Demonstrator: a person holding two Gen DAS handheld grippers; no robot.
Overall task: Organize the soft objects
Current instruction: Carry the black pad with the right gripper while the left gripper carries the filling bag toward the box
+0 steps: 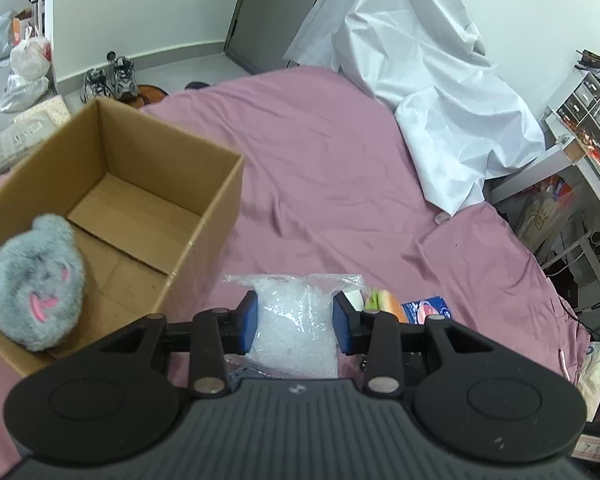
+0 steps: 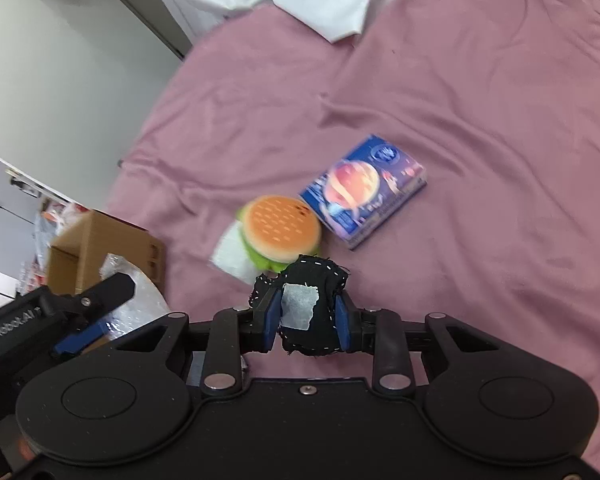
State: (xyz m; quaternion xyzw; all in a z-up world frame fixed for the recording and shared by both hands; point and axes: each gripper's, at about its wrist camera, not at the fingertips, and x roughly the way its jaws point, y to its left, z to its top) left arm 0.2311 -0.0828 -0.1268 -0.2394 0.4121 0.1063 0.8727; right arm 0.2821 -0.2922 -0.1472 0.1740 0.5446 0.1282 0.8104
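Risk assessment: the left gripper [image 1: 296, 322] is closing its blue pads against the flanks of a clear bag of white pellets [image 1: 296, 320], and the film looks slack and slippery. If the squeeze is catching loose film rather than the filled body, the bag is likely to sag or slide out on the way to the cardboard box [image 1: 204, 216]. The box wall stands just to the left of the bag, so a low carry is risking a snag on the rim. A grey plush toy [image 1: 34, 284] is sitting at the box's near-left corner, partly over the rim as far as can be told; a knock could tip it out.

The right gripper [image 2: 307, 316] is clamping a black stitched fabric piece [image 2: 312, 304] bearing a white patch; the jaws are narrowed onto it, and its frayed edges are hanging free. A weak pinch on such thin cloth could let it drop.

Position: both grippers are working over the near part of the pink bed sheet [image 2: 480, 120]. A burger plush [image 2: 280, 230] is lying just ahead of the right gripper, touching a blue packet [image 2: 364, 196] beside it. The box is standing at the sheet's left side, with the left gripper close by it.
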